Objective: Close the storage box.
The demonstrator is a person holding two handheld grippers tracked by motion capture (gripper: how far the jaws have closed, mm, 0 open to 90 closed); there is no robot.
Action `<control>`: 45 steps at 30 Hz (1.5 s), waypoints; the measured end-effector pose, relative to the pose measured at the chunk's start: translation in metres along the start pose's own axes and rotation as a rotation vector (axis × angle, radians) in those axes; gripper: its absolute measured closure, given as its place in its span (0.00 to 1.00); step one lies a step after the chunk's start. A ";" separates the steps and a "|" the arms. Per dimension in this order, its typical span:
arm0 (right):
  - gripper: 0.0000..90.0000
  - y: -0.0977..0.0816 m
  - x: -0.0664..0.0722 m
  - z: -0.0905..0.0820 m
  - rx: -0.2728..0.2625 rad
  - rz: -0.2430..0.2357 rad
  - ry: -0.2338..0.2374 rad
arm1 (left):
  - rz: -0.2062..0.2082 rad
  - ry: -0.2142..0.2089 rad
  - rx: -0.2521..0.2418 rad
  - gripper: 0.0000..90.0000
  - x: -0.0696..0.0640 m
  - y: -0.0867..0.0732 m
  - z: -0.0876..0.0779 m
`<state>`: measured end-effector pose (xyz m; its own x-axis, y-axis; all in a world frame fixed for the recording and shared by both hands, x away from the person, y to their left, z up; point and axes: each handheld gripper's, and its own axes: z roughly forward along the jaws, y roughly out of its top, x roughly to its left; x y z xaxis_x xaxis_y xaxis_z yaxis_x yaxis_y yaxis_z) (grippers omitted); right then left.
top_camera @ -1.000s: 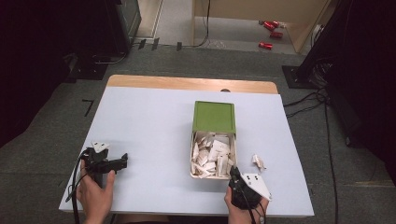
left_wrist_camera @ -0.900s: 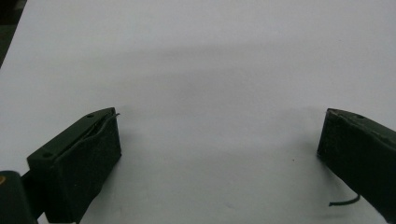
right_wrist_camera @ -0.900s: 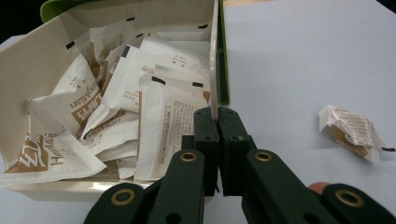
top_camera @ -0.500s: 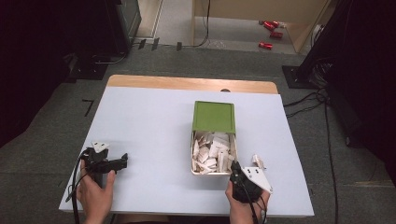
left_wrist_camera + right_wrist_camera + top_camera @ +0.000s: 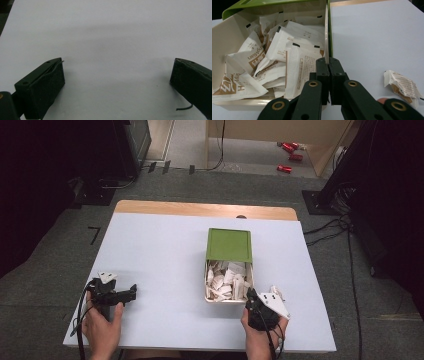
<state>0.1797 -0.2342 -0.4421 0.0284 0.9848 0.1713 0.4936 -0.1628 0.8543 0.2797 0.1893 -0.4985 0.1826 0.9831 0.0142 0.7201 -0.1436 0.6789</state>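
Pinching box wall [image 5: 326,37], right gripper [image 5: 328,65], open tabletop [image 5: 372,32] beside

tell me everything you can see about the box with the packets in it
The box is a cream, plastic-looking rectangular tub standing flat near the table's middle, its green lid slid back over the far half. The open near half is piled with white and brown paper packets. The right gripper, jaws closed, is at the thin right wall; whether it pinches the wall I cannot tell.
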 end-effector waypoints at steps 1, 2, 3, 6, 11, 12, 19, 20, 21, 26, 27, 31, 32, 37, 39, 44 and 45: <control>0.99 0.000 0.000 0.001 0.002 0.001 0.001 | 0.000 0.000 0.000 0.00 0.000 0.000 0.000; 0.99 0.001 0.000 0.002 0.002 -0.001 -0.002 | 0.000 0.000 0.000 0.00 0.000 0.000 0.000; 0.99 0.001 0.000 0.003 0.003 0.000 -0.001 | 0.000 0.000 0.000 0.00 0.000 0.000 0.000; 0.99 0.003 -0.001 0.006 0.006 0.002 0.000 | 0.000 0.000 0.000 0.00 0.000 0.000 0.000; 0.99 0.004 -0.002 0.010 0.011 0.002 -0.004 | -0.001 0.000 0.000 0.00 0.000 0.000 0.000; 0.99 0.005 -0.002 0.011 0.011 0.002 -0.004 | 0.000 0.000 0.000 0.00 0.000 0.000 0.000; 0.99 0.006 -0.004 0.017 0.016 0.003 -0.002 | 0.000 0.000 0.000 0.00 0.000 0.000 0.000; 0.99 0.006 -0.004 0.018 0.017 0.004 -0.002 | 0.000 0.000 0.000 0.00 0.000 0.000 0.000; 0.99 0.007 -0.003 0.019 0.019 0.006 -0.002 | 0.000 0.000 0.000 0.00 0.000 0.000 0.000; 0.99 0.007 -0.004 0.023 0.025 0.003 -0.003 | 0.000 0.000 0.000 0.00 0.000 0.000 0.000; 0.99 0.008 -0.004 0.024 0.023 0.000 -0.004 | 0.000 0.000 0.000 0.00 0.000 0.000 0.000; 0.99 0.009 -0.005 0.026 0.024 0.000 -0.006 | 0.000 0.000 0.000 0.00 0.000 0.000 0.000; 0.99 0.009 -0.005 0.026 0.023 0.001 -0.006 | 0.000 0.000 0.000 0.00 0.000 0.000 0.000; 0.99 0.011 -0.006 0.029 0.023 0.002 -0.008 | 0.000 0.000 0.000 0.00 0.000 0.000 0.000; 0.99 0.011 -0.006 0.030 0.022 0.003 -0.009 | 0.000 0.000 0.000 0.00 0.000 0.000 0.000; 0.99 0.012 -0.007 0.032 0.018 -0.003 -0.010 | 0.000 0.000 0.000 0.00 0.000 0.000 0.000; 0.99 0.012 -0.007 0.033 0.019 -0.003 -0.012 | 0.000 0.000 0.000 0.00 0.000 0.000 0.000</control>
<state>0.2140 -0.2408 -0.4492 0.0370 0.9859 0.1630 0.5099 -0.1589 0.8454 0.2798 0.1893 -0.4985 0.1823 0.9831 0.0139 0.7199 -0.1431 0.6792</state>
